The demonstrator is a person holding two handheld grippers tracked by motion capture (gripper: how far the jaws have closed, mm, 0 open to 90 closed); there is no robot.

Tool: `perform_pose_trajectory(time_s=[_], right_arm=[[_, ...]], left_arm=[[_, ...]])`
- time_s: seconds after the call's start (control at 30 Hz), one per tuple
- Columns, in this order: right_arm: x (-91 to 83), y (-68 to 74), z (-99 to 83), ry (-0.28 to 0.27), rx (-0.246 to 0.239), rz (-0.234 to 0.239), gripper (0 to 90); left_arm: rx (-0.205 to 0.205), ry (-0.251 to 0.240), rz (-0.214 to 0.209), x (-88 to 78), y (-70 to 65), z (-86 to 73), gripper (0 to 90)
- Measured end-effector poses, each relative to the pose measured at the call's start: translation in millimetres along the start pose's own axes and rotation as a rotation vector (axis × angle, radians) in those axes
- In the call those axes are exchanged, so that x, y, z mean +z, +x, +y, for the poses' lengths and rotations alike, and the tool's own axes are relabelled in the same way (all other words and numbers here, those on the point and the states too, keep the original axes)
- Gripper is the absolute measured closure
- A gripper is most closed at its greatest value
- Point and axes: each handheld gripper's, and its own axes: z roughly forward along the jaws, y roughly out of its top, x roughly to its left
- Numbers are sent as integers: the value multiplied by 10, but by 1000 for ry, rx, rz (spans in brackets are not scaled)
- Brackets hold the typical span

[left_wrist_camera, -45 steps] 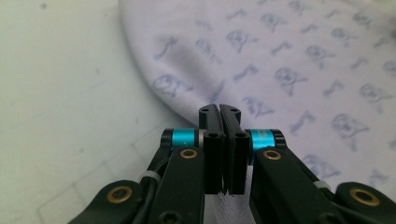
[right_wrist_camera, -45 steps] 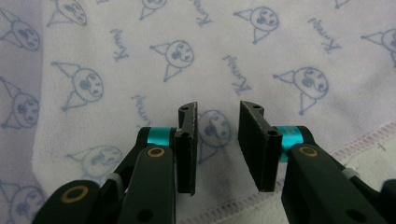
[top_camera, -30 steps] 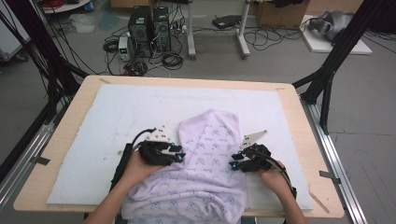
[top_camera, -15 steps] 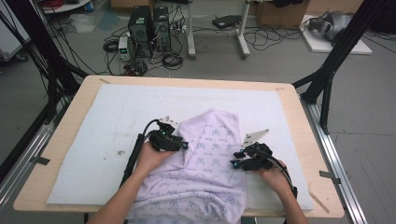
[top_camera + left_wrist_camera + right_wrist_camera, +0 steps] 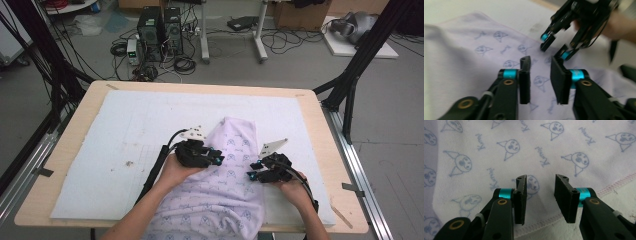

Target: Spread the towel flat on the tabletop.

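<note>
The lilac towel (image 5: 220, 185), printed with small blue cartoon faces, lies on the white mat (image 5: 100, 150) that covers the desk (image 5: 320, 125). Its far end points away from the person and its near end hangs over the desk's front edge. The work in hand looks like folding or straightening it.

The left gripper (image 5: 216, 158) sits on the towel's left side, over the cloth. Its jaws have just been closing and now stand at a narrow gap; in the left gripper view (image 5: 540, 75) printed cloth shows in that gap, but the pads do not press on it, so it holds nothing. The right gripper (image 5: 253, 171) is at the towel's right hem. In the right gripper view (image 5: 540, 195) its jaws stand apart at a similar narrow gap, with the stitched hem (image 5: 619, 182) running just beside them, and they too are empty.

To do this step well, I would judge that each gripper should come down on an edge of the towel rather than its flat middle, so that a single layer slides between the pads. The right gripper is well placed for that. The left one should shift outward to the towel's left hem. Both should close fully before lifting, and should lift together so the cloth does not skew on the mat.
</note>
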Motion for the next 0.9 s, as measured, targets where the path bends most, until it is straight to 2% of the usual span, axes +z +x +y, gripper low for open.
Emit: perform_pose_trajectory(time_s=[0.07, 0.13, 0.3, 0.33, 0.4, 0.47, 0.53, 0.57, 0.6, 0.67, 0.73, 0.77, 0.83, 0.87, 0.9], right_arm=[[-19, 0, -11, 1, 0, -1, 619], [-28, -7, -24, 1, 2, -6, 618], [-36, -42, -36, -7, 14, -15, 614], [-37, -41, -36, -6, 15, -15, 614], [-33, -36, -37, -2, 13, -16, 613], [-29, -35, -34, -2, 9, -16, 612], [-29, -31, -34, 0, 9, -18, 610], [-29, -31, -34, 0, 10, -16, 610], [-28, -33, -34, 0, 7, -18, 610], [-25, -37, -34, -1, 7, -17, 610], [-24, -36, -31, 0, 8, -18, 610], [-24, -34, -31, 2, 8, -18, 610], [-22, -30, -30, 1, 11, -19, 610], [-20, -29, -28, 1, 10, -18, 610], [-17, -31, -28, 1, 6, -17, 610]], left_arm=[[-34, 27, 42, -38, 88, -36, 673], [-38, 56, 83, -52, 138, -70, 679], [-16, 111, 98, 90, 130, -106, 666], [-6, 127, 103, 133, 129, -116, 656], [-14, 161, 95, 224, 139, -131, 648], [-5, 194, 111, 305, 138, -148, 631], [7, 245, 114, 378, 143, -174, 612], [22, 253, 121, 400, 138, -185, 618], [33, 248, 123, 396, 136, -179, 639], [36, 236, 142, 377, 131, -165, 831], [33, 226, 196, 307, 165, -148, 856], [27, 205, 238, 239, 193, -134, 859], [-6, 125, 315, 3, 293, -102, 860], [-14, 90, 381, -151, 357, -91, 861], [-40, 50, 447, -319, 433, -91, 860]])
